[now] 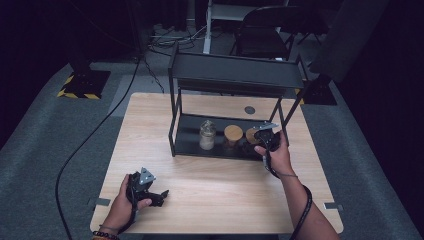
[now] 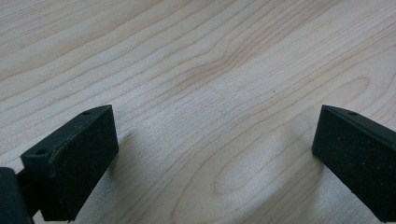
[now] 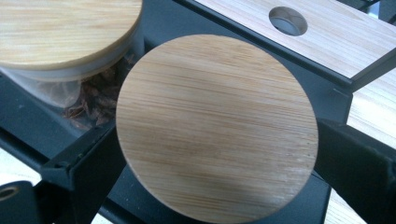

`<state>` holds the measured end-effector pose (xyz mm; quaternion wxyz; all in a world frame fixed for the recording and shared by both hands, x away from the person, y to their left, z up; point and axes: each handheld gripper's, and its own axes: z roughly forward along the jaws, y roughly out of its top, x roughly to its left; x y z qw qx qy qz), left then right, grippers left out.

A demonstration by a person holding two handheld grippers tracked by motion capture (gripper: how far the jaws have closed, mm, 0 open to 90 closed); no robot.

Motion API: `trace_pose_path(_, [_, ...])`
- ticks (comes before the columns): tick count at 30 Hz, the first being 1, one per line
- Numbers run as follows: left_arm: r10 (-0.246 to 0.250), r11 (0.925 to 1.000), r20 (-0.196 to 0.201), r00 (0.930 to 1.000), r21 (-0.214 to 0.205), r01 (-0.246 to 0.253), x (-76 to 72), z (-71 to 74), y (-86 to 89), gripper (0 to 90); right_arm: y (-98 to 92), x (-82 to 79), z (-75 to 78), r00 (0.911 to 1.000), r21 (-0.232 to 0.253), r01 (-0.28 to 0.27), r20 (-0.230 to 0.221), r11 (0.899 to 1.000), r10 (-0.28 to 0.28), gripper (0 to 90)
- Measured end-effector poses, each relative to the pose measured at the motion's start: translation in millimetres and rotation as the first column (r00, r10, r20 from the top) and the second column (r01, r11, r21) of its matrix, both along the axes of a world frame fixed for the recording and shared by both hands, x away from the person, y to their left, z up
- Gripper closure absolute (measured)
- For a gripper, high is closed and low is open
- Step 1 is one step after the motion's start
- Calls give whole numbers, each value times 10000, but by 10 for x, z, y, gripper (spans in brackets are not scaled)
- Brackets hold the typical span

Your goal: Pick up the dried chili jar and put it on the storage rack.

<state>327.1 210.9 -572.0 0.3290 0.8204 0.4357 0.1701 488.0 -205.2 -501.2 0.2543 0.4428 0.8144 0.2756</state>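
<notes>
Wooden table [image 1: 210,195] bears a black rack [image 1: 235,80] holding three jars [image 1: 207,135].

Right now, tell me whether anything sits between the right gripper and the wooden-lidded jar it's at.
Nothing visible does. The right gripper has a jaw on either side of the wooden-lidded jar on the black rack's lower shelf. A second wooden-lidded jar stands beside it.
</notes>
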Motion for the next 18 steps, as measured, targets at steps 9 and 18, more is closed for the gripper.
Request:
trace_pose_path(9, [3,10000,-6,10000,-5,-3,0,0,0,0,3,-31,23,9990,-304,-262,341,9992,272,41])
trace_pose_path(18, [4,10000,-4,10000,-4,-4,0,0,0,0,3,-58,38,9967,-735,-628,459,9953,663,40])
